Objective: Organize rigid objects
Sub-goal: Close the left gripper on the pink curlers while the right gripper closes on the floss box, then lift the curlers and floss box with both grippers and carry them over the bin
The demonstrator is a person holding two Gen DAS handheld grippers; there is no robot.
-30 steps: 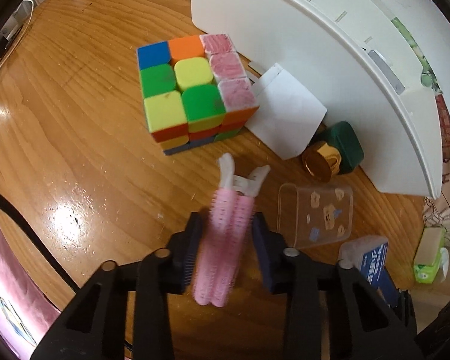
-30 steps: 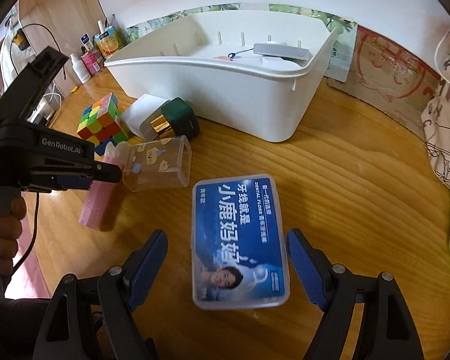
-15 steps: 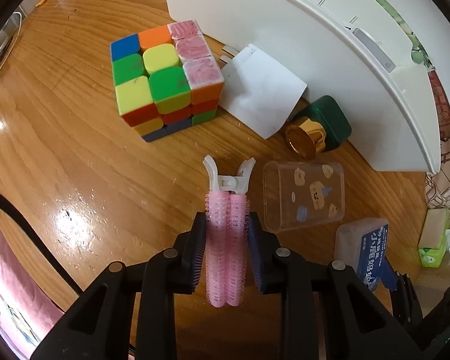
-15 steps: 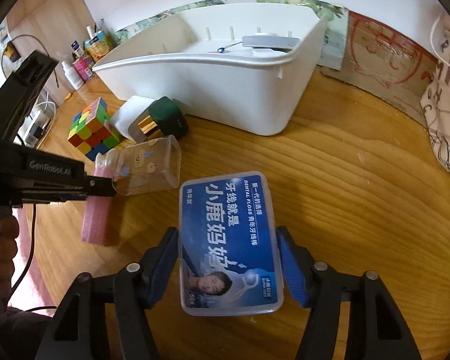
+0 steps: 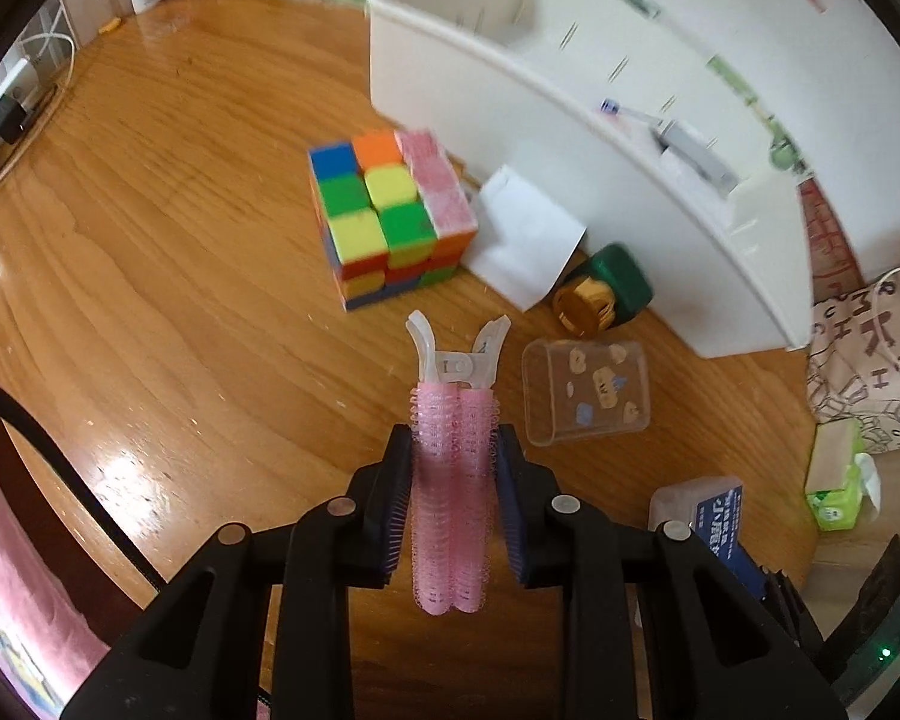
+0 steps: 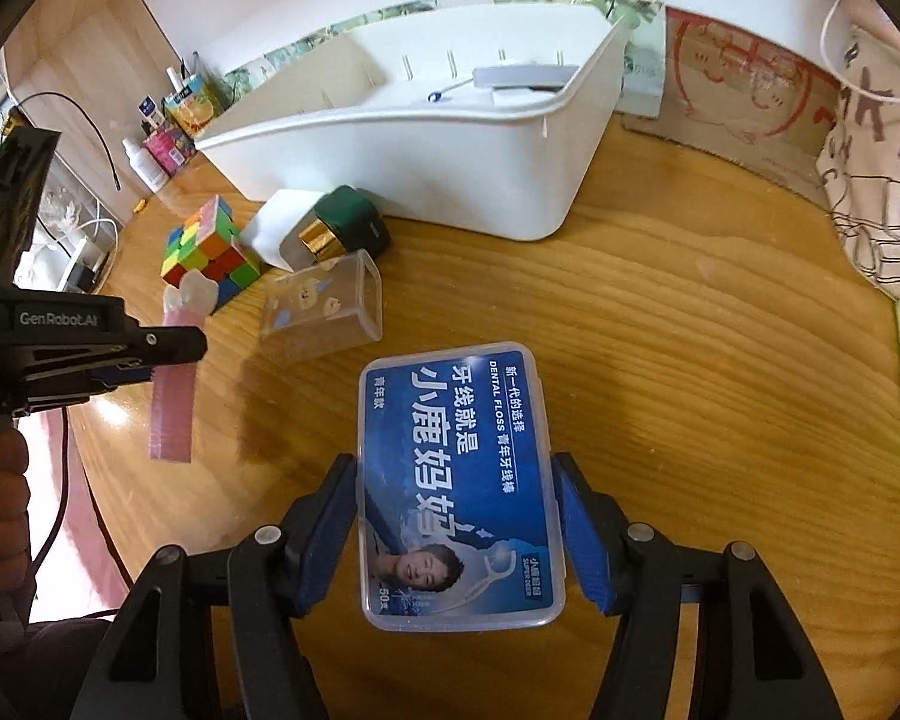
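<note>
Left wrist view: left gripper (image 5: 450, 501) clamped on pink hair roller (image 5: 450, 498) (right gripper (image 6: 459, 531) likewise on dental floss box (image 6: 459, 480))

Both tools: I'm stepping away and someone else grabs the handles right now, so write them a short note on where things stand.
Left tool: shut on the pink hair roller clip, lifted off the table.
Right tool: shut on the blue dental floss box; whether it has left the wood is unclear.
White bin: at the back, already holding a grey item.
Left to do: drop both held things in the bin, then collect the puzzle cube, green bottle with gold cap, clear case and white card, all on the table in front of it.
</note>
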